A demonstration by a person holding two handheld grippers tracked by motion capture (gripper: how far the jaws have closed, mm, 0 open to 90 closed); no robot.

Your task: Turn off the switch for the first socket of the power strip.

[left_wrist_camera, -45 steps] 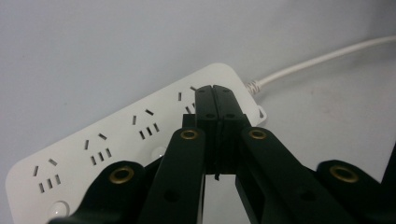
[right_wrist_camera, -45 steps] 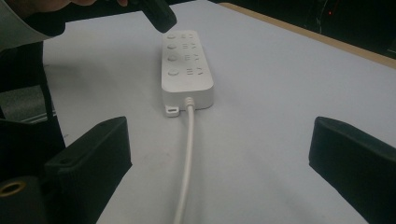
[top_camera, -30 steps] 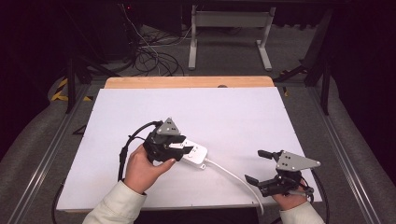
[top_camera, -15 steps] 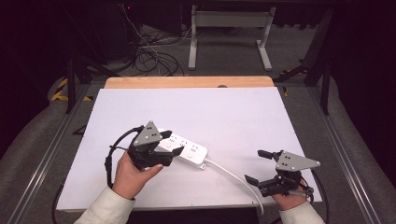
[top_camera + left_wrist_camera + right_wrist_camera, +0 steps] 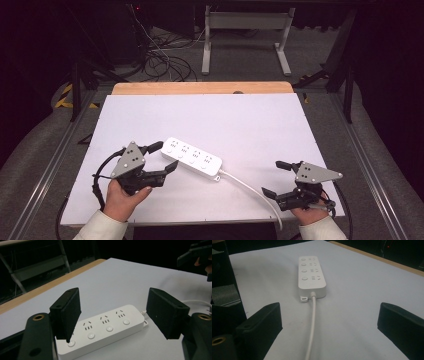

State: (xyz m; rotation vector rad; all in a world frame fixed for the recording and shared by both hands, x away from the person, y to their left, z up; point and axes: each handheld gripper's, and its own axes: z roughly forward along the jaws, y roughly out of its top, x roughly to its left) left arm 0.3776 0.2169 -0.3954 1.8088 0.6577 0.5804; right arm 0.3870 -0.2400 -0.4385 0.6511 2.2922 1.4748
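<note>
High view shows the power strip (image 5: 192,160) lying on the table (image 5: 240,115), unheld. The left gripper (image 5: 164,157), its jaws just opened and spread clear, sits beside its end; the right gripper (image 5: 273,178) waits spread by the cable (image 5: 248,188). Best to back straight off without nudging it.

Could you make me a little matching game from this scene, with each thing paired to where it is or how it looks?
Things:
1. power strip
2. left gripper
3. right gripper
4. cable

Descriptions:
A. runs off the table's near edge
B. open, jaws at the strip's end
C. white, lying flat, four round buttons
D. open, at the table's near right corner, apart from the strip

Pairs: 1-C, 2-B, 3-D, 4-A
</note>
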